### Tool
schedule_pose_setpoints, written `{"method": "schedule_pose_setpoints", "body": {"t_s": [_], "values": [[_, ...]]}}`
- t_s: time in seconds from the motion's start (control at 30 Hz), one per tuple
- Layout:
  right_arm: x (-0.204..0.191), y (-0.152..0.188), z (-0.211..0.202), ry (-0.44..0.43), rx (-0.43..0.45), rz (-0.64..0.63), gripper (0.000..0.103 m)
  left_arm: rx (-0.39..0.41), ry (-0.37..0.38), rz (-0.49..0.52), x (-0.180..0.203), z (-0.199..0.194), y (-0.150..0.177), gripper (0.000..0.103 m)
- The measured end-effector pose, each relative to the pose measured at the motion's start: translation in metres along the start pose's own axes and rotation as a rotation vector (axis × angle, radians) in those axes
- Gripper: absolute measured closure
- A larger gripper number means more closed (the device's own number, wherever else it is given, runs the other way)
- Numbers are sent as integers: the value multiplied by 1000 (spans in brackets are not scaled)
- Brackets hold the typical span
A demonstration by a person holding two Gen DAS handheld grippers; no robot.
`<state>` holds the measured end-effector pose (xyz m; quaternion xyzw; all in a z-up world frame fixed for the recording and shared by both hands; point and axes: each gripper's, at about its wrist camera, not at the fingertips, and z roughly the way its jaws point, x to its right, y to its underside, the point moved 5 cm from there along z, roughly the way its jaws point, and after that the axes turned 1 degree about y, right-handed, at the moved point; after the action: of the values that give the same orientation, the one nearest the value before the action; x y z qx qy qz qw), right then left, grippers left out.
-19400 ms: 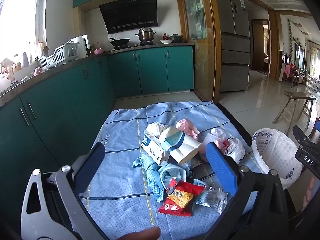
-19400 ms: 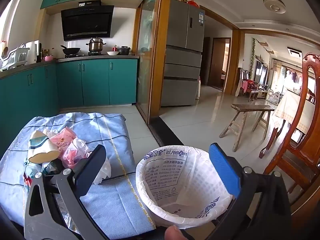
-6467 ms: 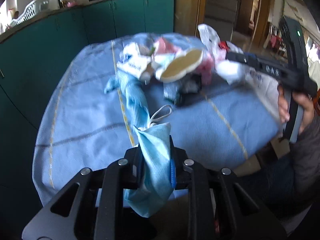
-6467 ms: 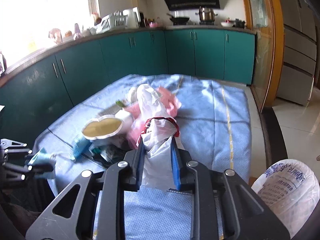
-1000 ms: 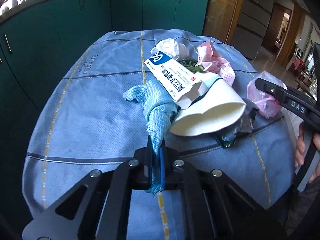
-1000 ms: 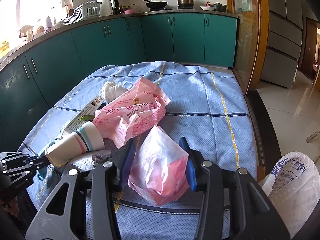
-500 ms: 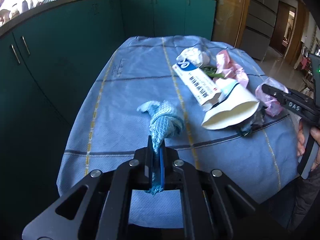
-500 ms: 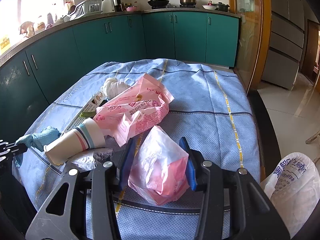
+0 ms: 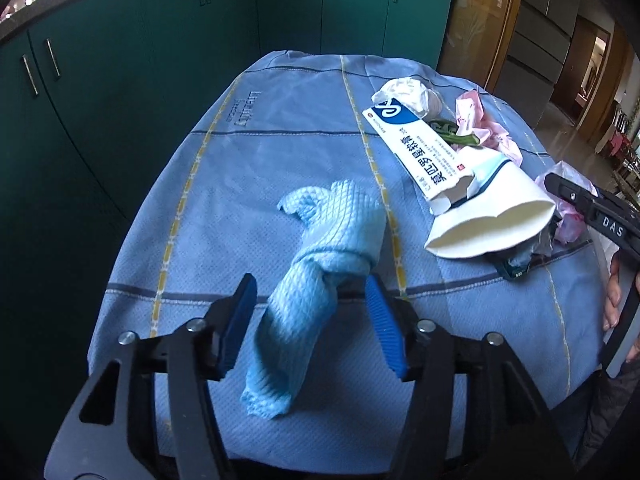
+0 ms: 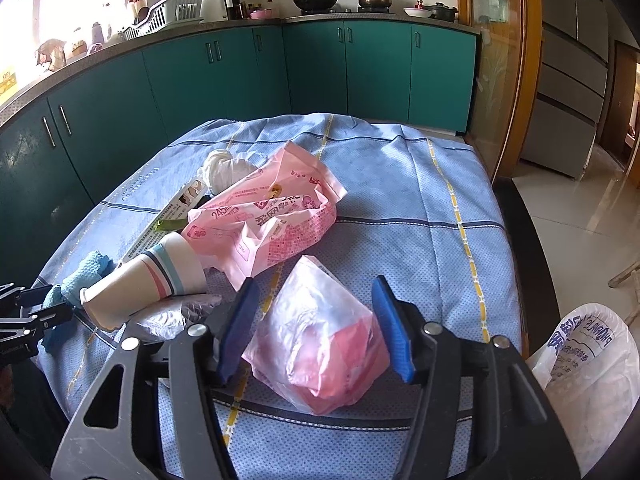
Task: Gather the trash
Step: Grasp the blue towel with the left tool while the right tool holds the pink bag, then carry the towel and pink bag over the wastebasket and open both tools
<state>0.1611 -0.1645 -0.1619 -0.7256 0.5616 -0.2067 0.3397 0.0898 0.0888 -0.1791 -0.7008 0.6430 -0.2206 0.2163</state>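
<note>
On the table's blue checked cloth (image 9: pixel 280 120), L gripper (image 9: pixel 312 320) has just been opening; jaws now spread w/ the twisted blue rag (image 9: pixel 316 272) lying between them, pads not touching it. R gripper (image 10: pixel 316 324) has also just been opening; jaws spread either side of a clear bag w/ pink contents (image 10: pixel 320 340), no squeeze visible. Paper cup (image 10: pixel 152 276) lies on its side just beside the rag, a white carton (image 9: pixel 416 148) resting on it, pink wrapper (image 10: pixel 264 224) behind. Bin w/ white liner (image 10: pixel 584 368) sits off the table's right edge.
</note>
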Motion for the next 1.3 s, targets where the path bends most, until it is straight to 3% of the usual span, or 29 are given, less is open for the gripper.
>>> {"method": "schedule_pose_setpoints", "body": {"t_s": [0.07,0.17,0.2,0.27,0.33,0.43,0.9,1.3], "values": [[0,0,3,5,-5,1,41,-6,23,-9,5,5,-3,33],[-2,2,5,7,-11,-3,41,-9,32,-8,11,12,-3,34],[-2,2,6,9,-14,-4,41,-9,21,4,14,13,-2,37],[-1,3,7,13,-17,-7,42,-12,5,23,15,16,-1,62],[-2,3,6,8,-13,-8,52,-12,17,18,15,16,0,65],[-4,1,3,-16,0,-9,55,0,33,-5,12,10,-1,68],[16,-12,-30,-39,118,63,56,170,55,-26,18,-53,-22,69],[7,-8,-28,-34,109,34,56,184,58,-4,26,-61,-20,69]]}}
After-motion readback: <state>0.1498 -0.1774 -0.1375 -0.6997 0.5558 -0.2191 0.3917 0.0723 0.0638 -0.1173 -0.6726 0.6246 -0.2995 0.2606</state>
